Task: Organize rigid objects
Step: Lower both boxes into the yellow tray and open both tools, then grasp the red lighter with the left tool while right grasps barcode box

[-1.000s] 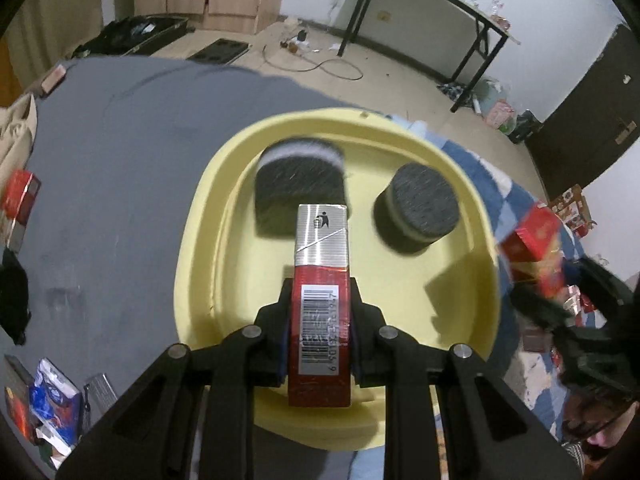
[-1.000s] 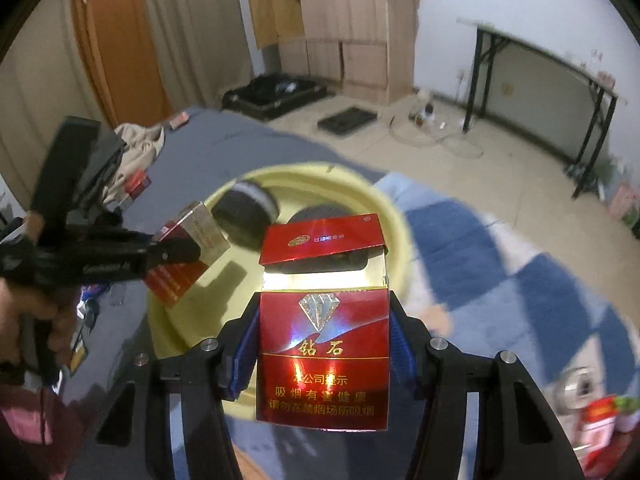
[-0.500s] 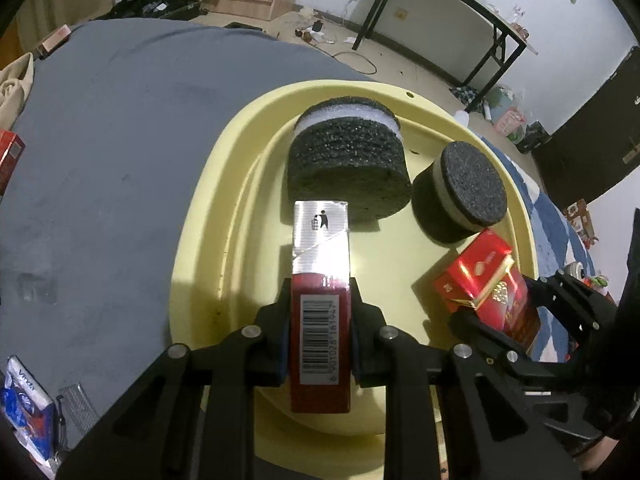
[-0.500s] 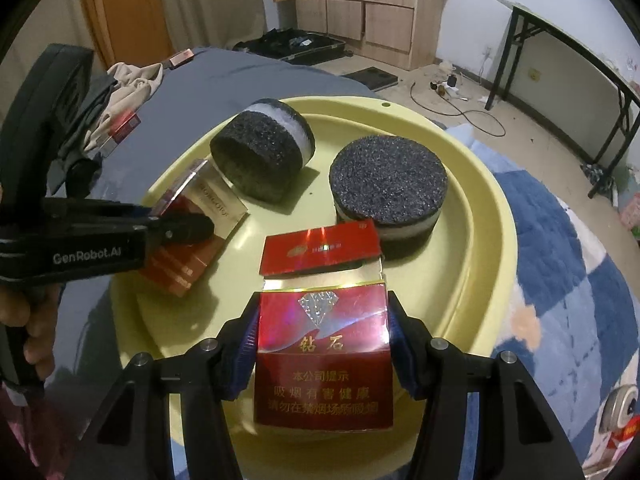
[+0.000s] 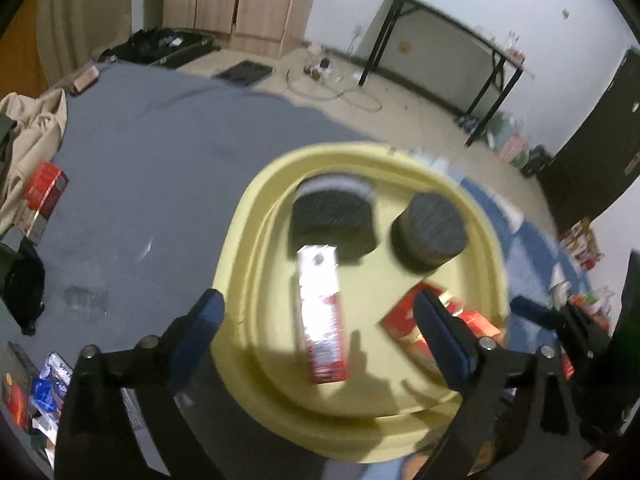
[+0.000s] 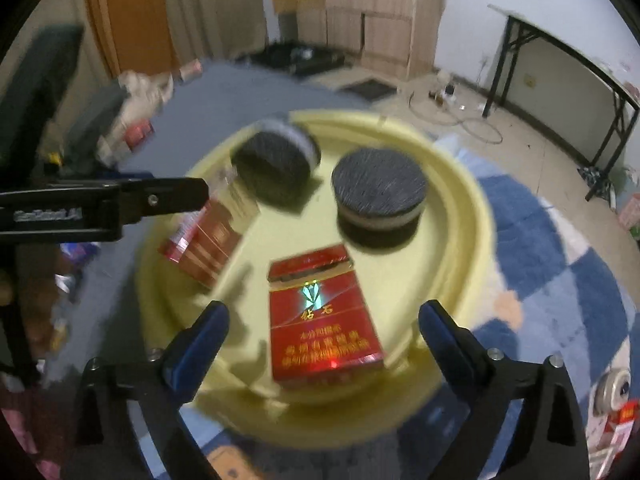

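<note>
A yellow tray (image 5: 256, 216) (image 6: 472, 216) lies on the bed with two black round sponge pads (image 5: 334, 216) (image 5: 432, 234) at its far side. A narrow red and silver pack (image 5: 322, 316) (image 6: 202, 240) lies in the tray below my left gripper (image 5: 318, 308), whose jaws are opening wide and clear of it. A red cigarette pack (image 6: 320, 320) (image 5: 404, 320) with its lid ajar lies near the tray's front rim. My right gripper (image 6: 322, 316) hangs above it, jaws opening, pads off it.
A grey sheet (image 5: 132, 152) covers the bed left of the tray, a blue checked blanket (image 6: 560, 264) right of it. Red boxes (image 5: 44, 192) and snack packets (image 5: 44, 392) lie at the left edge. A black-legged table (image 5: 460, 52) stands by the far wall.
Both grippers opened and let go of their packs, which now lie in the tray. Both hands drew back a little from the tray.
</note>
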`<move>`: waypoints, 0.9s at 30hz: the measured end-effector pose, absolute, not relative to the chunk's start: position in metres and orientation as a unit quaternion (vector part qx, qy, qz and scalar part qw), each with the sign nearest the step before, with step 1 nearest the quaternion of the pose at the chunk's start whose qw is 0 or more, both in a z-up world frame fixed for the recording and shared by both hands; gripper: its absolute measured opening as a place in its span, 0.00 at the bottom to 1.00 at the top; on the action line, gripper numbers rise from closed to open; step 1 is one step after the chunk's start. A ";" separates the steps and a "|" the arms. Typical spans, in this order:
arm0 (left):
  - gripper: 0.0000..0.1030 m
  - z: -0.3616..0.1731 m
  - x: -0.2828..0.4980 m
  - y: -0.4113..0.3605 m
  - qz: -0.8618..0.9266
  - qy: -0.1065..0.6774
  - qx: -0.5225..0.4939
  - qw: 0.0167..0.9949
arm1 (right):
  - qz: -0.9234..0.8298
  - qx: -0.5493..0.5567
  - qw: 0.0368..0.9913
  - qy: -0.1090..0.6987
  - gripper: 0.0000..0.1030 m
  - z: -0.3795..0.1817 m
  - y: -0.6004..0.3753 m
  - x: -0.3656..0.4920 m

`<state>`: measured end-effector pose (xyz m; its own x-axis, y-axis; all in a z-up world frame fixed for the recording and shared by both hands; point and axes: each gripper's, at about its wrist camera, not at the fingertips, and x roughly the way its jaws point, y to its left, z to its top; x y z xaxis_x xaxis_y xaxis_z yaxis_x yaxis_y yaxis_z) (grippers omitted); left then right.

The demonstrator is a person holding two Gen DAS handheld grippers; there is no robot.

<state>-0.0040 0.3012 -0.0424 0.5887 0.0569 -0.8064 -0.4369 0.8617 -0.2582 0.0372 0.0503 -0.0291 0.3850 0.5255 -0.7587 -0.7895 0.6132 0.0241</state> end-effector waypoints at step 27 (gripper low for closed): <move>1.00 -0.073 0.060 -0.076 -0.280 0.506 -0.008 0.816 | 0.201 -0.066 0.892 0.400 1.00 -0.002 -0.343 0.070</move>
<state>0.0598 -0.0762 -0.0732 0.3307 -0.4650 -0.8212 0.4492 0.8428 -0.2964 0.0698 -0.3428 -0.0015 0.5994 0.3050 -0.7400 -0.4110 0.9106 0.0424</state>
